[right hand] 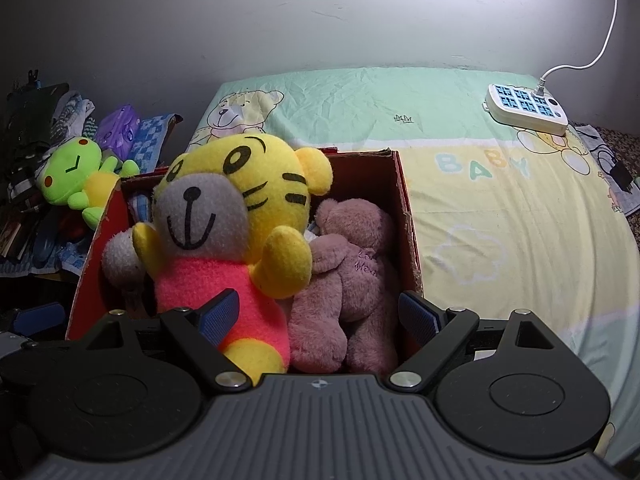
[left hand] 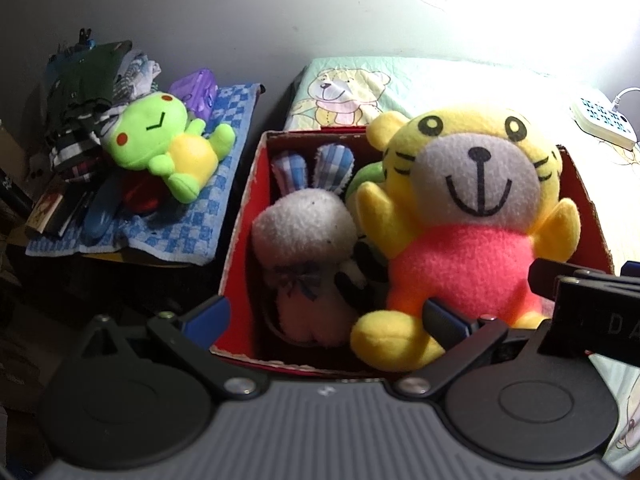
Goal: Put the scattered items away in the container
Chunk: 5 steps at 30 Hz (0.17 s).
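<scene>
A red cardboard box (left hand: 240, 216) (right hand: 404, 200) stands on the bed. In it sit a yellow tiger plush in a pink shirt (left hand: 460, 232) (right hand: 236, 216), a grey rabbit plush with checked ears (left hand: 304, 232) and a mauve teddy bear (right hand: 352, 264). A green frog plush (left hand: 168, 140) (right hand: 76, 172) lies outside the box on a blue checked towel at the left. My left gripper (left hand: 326, 316) is open over the box's near edge, empty. My right gripper (right hand: 320, 314) is open, with the tiger and teddy between its fingers, gripping nothing.
A pile of clothes (left hand: 88, 92), a purple object (left hand: 198, 88) and books lie on the side surface with the blue towel (left hand: 188, 224). A white power strip (right hand: 528, 108) with a cable lies on the baby-print bedsheet (right hand: 500, 208). A wall stands behind.
</scene>
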### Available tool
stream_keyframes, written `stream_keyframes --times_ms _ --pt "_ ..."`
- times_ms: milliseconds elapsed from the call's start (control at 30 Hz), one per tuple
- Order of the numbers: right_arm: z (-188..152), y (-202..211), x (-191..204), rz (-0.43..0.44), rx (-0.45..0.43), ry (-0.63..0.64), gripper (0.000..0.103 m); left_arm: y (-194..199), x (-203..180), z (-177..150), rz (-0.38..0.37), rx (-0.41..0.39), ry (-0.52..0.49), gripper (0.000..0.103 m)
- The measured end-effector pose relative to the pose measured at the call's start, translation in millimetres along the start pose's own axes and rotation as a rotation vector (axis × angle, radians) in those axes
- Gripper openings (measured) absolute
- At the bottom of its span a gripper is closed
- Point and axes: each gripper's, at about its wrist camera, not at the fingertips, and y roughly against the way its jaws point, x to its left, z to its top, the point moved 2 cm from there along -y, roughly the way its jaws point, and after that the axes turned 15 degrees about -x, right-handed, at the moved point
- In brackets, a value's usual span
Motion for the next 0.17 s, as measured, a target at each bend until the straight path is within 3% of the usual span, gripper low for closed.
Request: stream_keyframes --times_ms 167 --pt "-0.3 -0.2 1.4 0.0 0.002 0.005 0.089 -1.2 1.0 -0.2 -0.002 0.006 0.002 0.102"
